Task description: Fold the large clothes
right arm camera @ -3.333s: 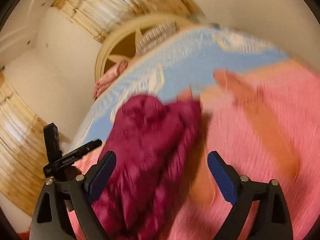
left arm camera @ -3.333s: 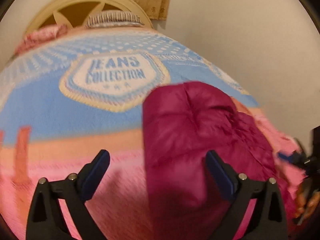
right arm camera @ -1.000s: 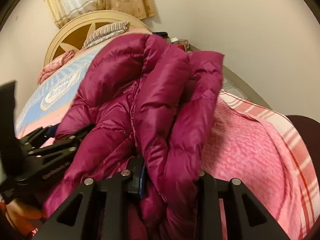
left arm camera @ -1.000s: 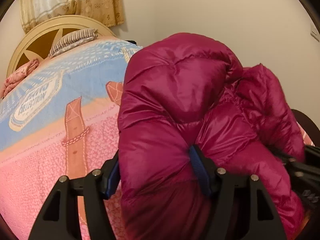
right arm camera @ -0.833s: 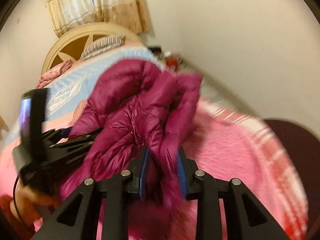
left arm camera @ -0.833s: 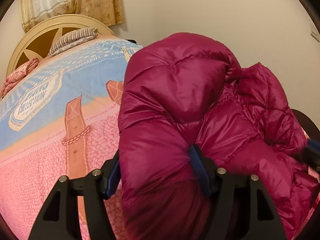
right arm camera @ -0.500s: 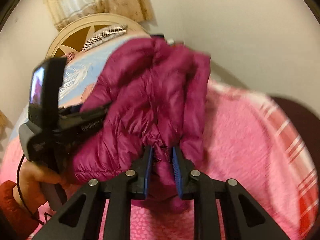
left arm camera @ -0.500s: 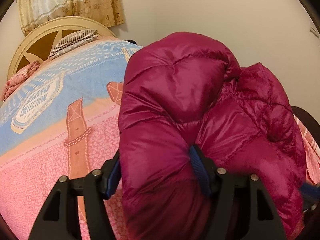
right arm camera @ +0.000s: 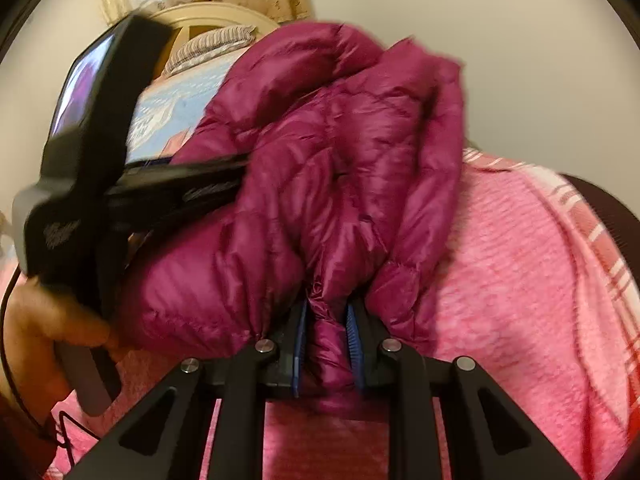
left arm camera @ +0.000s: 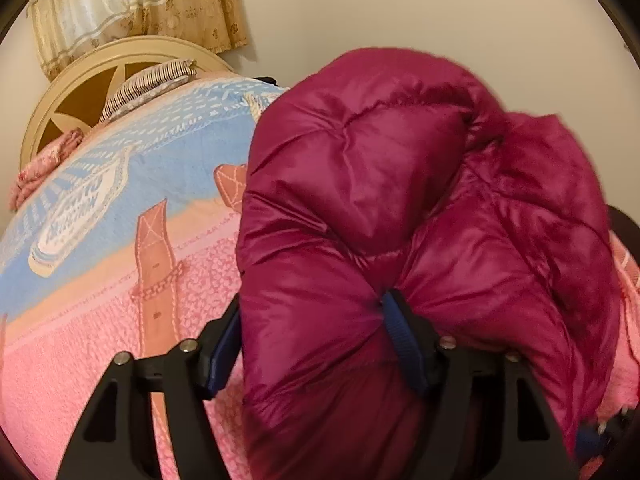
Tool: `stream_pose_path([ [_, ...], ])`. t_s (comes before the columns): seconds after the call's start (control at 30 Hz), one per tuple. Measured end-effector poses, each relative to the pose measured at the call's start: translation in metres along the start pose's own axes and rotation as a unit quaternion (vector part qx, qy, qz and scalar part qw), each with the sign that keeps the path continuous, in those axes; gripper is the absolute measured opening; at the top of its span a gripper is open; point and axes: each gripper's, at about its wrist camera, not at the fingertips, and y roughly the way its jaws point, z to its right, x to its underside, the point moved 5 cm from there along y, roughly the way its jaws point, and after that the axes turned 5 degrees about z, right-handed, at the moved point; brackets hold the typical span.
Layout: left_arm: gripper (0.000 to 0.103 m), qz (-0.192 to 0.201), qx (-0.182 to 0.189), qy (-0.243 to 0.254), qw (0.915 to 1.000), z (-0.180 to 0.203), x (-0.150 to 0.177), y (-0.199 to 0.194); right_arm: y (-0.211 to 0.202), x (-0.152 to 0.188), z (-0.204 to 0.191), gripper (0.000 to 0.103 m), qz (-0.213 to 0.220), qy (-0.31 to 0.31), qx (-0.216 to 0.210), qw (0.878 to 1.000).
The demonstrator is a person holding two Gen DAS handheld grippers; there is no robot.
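- The magenta down jacket point(left arm camera: 360, 184) hangs bunched above the bed blanket point(left arm camera: 80, 360), carried between the two tools; none of it looks laid flat yet, so I judge the step in hand to be lifting it and setting it out for the first fold.
- The left gripper point(left arm camera: 320, 344) is clamped on a thick puffy roll of the jacket, its blue pads pressed into the padding on either side. That bite is bulky; the slick shell could creep out, so keep the squeeze firm and avoid jerking.
- In the right wrist view the left tool's black body point(right arm camera: 96, 184) sits close against the jacket's left side, with the person's hand point(right arm camera: 44, 332) below it. Draw the two tools apart sideways so the cloth stretches between them, not piles up.
- The right gripper point(right arm camera: 326, 346) has its pads nearly together on a thin pinched edge of the jacket point(right arm camera: 340, 152). Which hem or seam it is I cannot tell; a thin hold on a heavy garment may slip under load.
- Lower both ends evenly onto the pink stretch of the blanket point(right arm camera: 520, 280), so it lands spread, not twisted.
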Motion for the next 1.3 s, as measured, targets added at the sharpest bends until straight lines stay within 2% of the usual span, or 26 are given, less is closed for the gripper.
stream_pose_path([
  [0.1,0.075,0.001,-0.005,0.010,0.9999,0.000,0.001,-0.002,0.001,-0.003,-0.009,0.021,0.005,-0.008,0.014,1.000],
  [0.27,0.076,-0.001,-0.014,0.025,0.9996,-0.003,0.006,-0.013,-0.001,-0.001,-0.006,0.021,-0.001,0.021,-0.013,1.000],
  [0.43,0.076,-0.005,-0.016,0.041,0.9990,-0.003,0.008,-0.016,-0.003,0.003,-0.011,0.021,0.003,0.013,-0.006,1.000],
  [0.5,0.076,-0.004,-0.013,0.044,0.9990,-0.003,0.007,-0.016,-0.012,-0.003,-0.007,0.021,0.004,0.027,-0.029,0.999],
  [0.6,0.076,0.006,-0.006,0.038,0.9992,-0.005,0.009,-0.015,-0.038,-0.019,0.013,0.021,0.041,0.069,-0.060,0.995],
  [0.67,0.076,0.015,-0.009,0.040,0.9991,-0.004,0.010,-0.015,-0.060,-0.045,0.031,0.021,0.092,0.074,-0.042,0.992],
  [0.73,0.076,0.023,-0.014,0.043,0.9987,-0.003,0.011,-0.017,-0.062,-0.071,0.042,0.021,0.104,0.078,-0.036,0.991],
  [0.87,0.076,0.032,-0.018,0.059,0.9976,-0.001,0.011,-0.019,-0.026,-0.117,0.046,0.021,0.090,0.078,-0.056,0.991],
  [0.97,0.075,0.021,0.009,0.068,0.9974,-0.005,0.002,-0.023,0.008,-0.131,0.039,0.021,0.065,0.055,-0.033,0.996],
  [1.03,0.075,0.017,0.031,0.069,0.9970,-0.009,-0.008,-0.027,0.035,-0.126,0.048,0.021,0.030,0.055,0.013,0.998],
  [1.13,0.075,0.032,0.031,0.081,0.9957,-0.017,-0.040,-0.030,0.052,-0.107,0.061,0.021,0.014,0.077,0.006,0.997],
  [1.3,0.075,0.016,0.035,0.074,0.9966,-0.008,-0.076,0.006,0.060,-0.093,0.072,0.021,0.026,0.115,-0.016,0.993],
])
